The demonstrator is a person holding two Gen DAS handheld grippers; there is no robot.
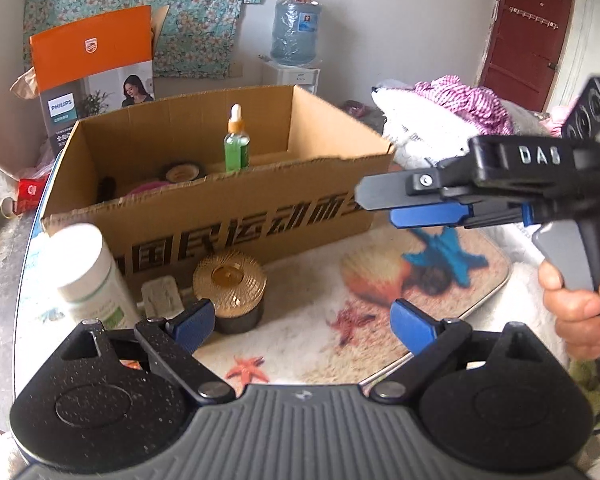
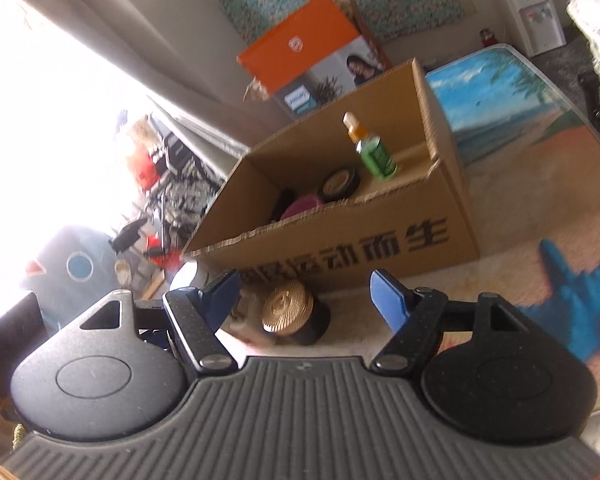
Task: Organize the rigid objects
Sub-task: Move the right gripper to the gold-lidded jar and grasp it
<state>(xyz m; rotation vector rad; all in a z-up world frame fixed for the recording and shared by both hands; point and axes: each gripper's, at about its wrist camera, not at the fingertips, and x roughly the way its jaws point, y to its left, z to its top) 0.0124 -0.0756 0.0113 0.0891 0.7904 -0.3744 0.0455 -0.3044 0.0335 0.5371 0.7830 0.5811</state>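
Note:
An open cardboard box stands on the beach-print table. Inside it a green dropper bottle stands upright beside a round tin and a pink item. In front of the box sit a black jar with a gold lid, a white bottle and a small white packet. My left gripper is open and empty, its left pad close to the gold jar. My right gripper is open and empty, hovering near the box's right end.
An orange and grey carton leans behind the box. A water dispenser stands by the far wall. Piled cloth lies at the right. A hand grips the right tool's handle. The starfish-print table surface lies right of the jar.

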